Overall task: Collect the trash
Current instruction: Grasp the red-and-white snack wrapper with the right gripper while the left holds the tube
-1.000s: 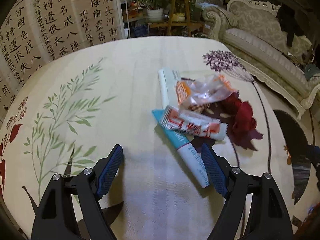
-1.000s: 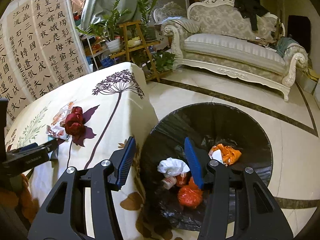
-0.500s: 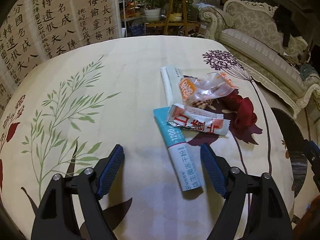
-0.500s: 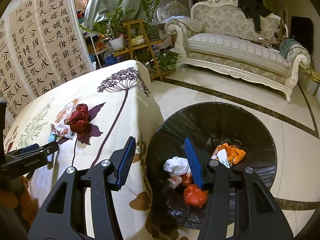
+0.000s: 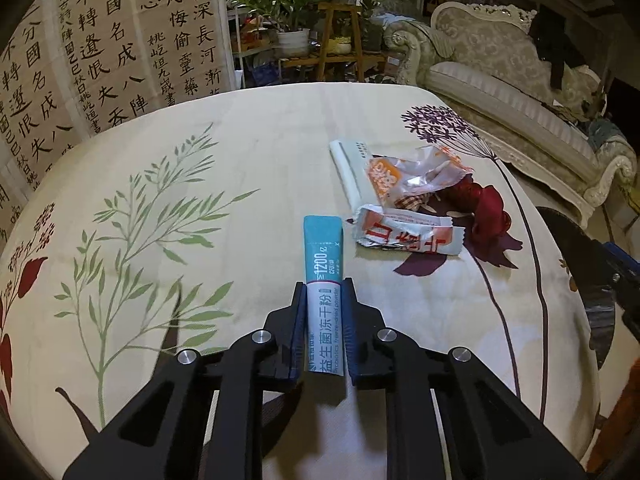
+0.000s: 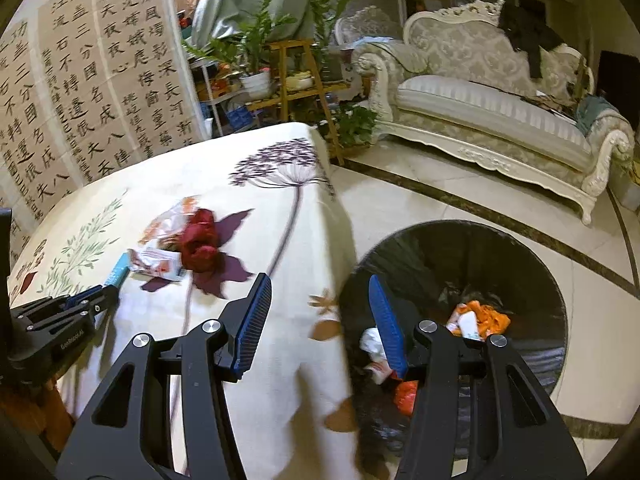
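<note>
My left gripper (image 5: 325, 286) is shut on a teal-and-white stick sachet (image 5: 323, 252) that points away over the table; it also shows in the right wrist view (image 6: 118, 270). Beyond it lie a red-and-white wrapper (image 5: 408, 236), a clear orange wrapper (image 5: 412, 174), a long white wrapper (image 5: 348, 168) and crumpled red trash (image 5: 486, 210). My right gripper (image 6: 320, 292) is open and empty, over the table's right edge beside the black-lined trash bin (image 6: 520, 248), which holds several scraps.
The table (image 5: 260, 128) has a cream floral cloth. A calligraphy screen (image 5: 80, 48) stands behind it, with plants on a wooden stand (image 5: 340, 40) and a white sofa (image 6: 500, 112) on the tiled floor to the right.
My left gripper has closed on the teal sachet, which was lying between its open fingers. My right gripper has shifted left from over the bin toward the table edge.
</note>
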